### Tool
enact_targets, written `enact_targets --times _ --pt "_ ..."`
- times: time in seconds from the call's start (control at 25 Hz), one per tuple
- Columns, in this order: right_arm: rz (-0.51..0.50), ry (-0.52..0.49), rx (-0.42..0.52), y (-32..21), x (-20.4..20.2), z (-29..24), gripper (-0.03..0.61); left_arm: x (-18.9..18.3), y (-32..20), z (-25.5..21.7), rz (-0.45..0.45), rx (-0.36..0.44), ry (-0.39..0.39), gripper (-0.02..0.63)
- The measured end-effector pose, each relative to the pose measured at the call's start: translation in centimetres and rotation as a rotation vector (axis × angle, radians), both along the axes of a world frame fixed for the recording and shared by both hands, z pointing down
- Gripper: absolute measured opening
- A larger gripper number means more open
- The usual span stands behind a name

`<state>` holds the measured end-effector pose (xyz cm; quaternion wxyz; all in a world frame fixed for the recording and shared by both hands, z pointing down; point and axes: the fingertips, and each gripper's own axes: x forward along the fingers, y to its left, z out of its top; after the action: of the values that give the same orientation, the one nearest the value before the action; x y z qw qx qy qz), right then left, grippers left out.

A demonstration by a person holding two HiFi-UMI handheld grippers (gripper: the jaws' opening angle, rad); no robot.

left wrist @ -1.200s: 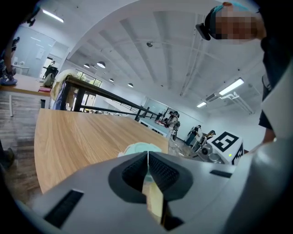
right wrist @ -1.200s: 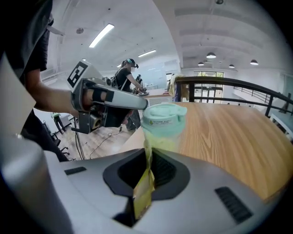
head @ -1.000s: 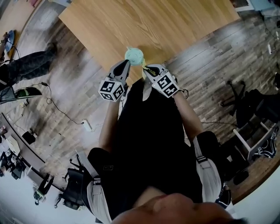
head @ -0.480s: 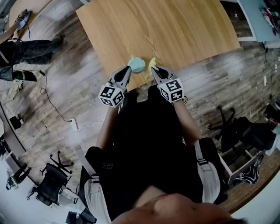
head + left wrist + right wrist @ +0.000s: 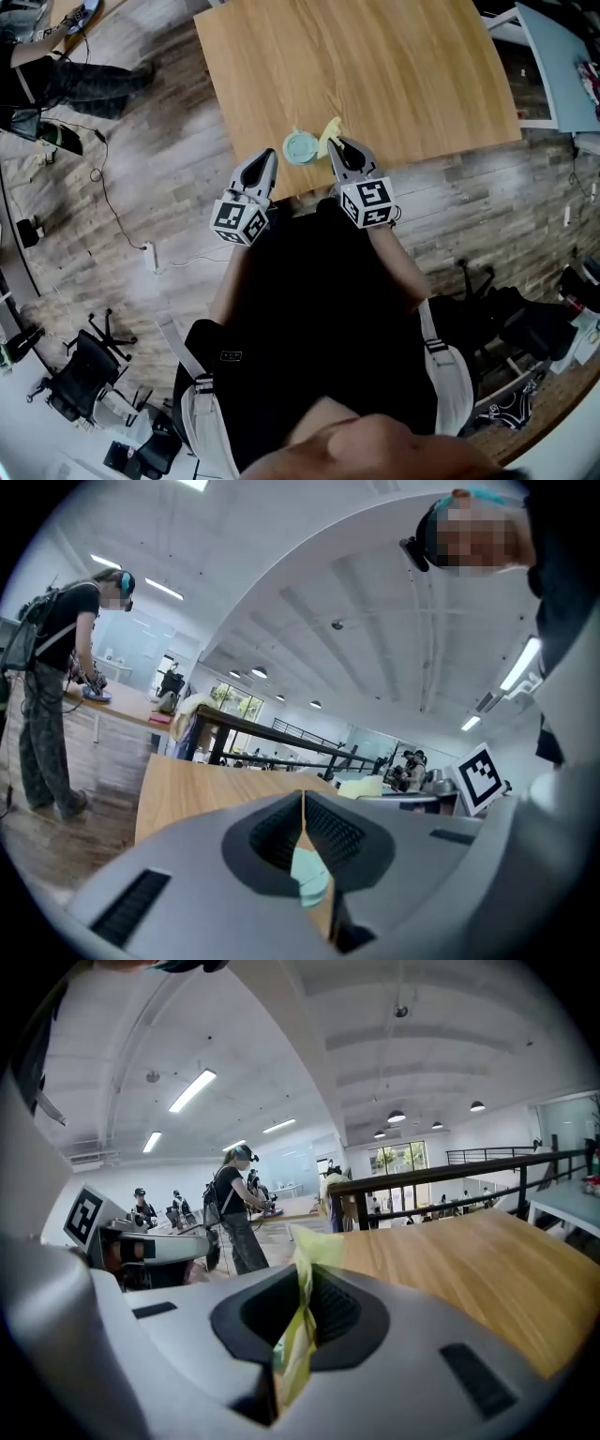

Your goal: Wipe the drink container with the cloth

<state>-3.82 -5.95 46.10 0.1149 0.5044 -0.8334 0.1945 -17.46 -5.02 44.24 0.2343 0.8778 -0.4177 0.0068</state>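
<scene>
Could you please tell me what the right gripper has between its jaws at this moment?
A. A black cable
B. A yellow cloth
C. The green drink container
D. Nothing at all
B: in the right gripper view, the right gripper has its jaws closed on the yellow cloth, while the drink container stands on the table, held by neither gripper.
</scene>
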Motion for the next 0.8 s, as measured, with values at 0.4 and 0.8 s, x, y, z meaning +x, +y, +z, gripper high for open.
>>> enact_targets --times 0.4,0.8 --pt "0.036 -0.014 0.103 0.5 -0.2 -2.3 0.043 -0.6 0.3 -0.5 -0.124 0.058 -0.031 0.026" --pt "0.033 0.002 0.104 0.5 -0.6 -2.1 0.041 -1.3 0.2 -0.4 -0.129 0.067 -0.036 0.026"
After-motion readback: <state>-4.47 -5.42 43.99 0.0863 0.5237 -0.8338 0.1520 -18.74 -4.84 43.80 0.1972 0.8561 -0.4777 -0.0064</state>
